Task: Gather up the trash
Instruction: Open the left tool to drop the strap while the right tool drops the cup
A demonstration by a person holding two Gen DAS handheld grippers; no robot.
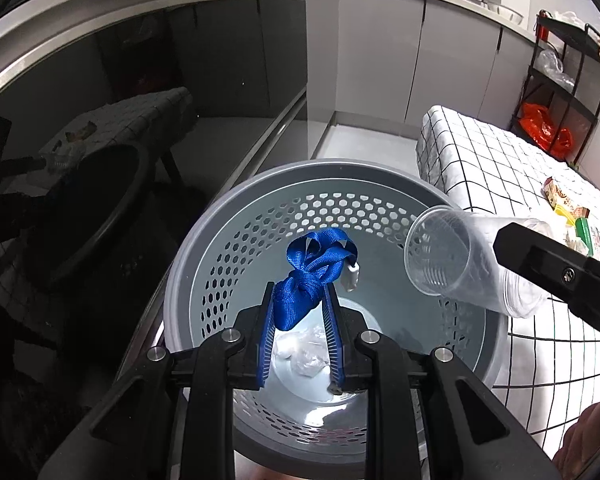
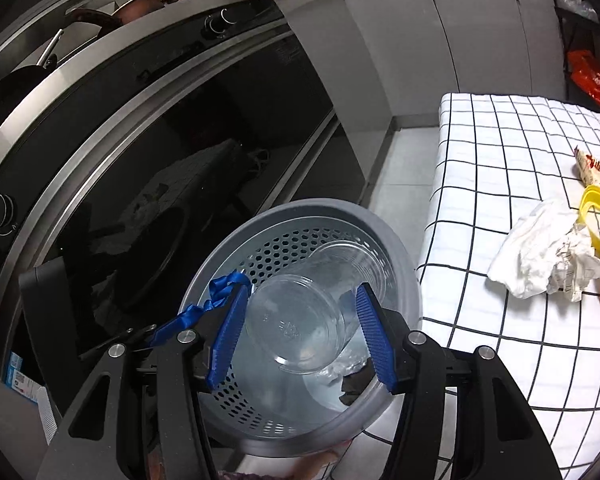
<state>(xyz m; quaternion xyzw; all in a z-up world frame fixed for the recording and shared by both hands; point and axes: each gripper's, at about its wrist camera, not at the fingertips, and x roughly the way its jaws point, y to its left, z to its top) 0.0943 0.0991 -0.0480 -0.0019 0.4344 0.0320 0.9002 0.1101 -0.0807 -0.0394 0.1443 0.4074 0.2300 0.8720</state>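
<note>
— Holding both pieces over the bin (image 1: 380, 184) at once, is that the idea?

— It looks so. The left tongs (image 1: 300, 300) are clenched on a knotted blue strap (image 1: 308, 280), and the bundle hangs above the middle of the perforated grey bin, so that letting go should drop it straight inside.

— And the right tongs (image 2: 304, 312)?

— They grip a clear plastic cup (image 2: 300, 320) by its sides, base towards the camera, mouth tilted down towards the bin. From the left wrist view the cup sits over the bin's right rim, not quite over the centre.

— Why stand the bin there?

— It stands on the floor between the dark oven front and the counter (image 2: 500, 160) with the checked cloth, within reach of the remaining rubbish: crumpled paper (image 2: 540, 256) and a snack wrapper (image 2: 596, 168) lie on the cloth.

— Anything in the bin already?

— Some pale crumpled scraps at the bottom. I would judge the cup needs carrying further in before release, or it may catch the rim.
</note>
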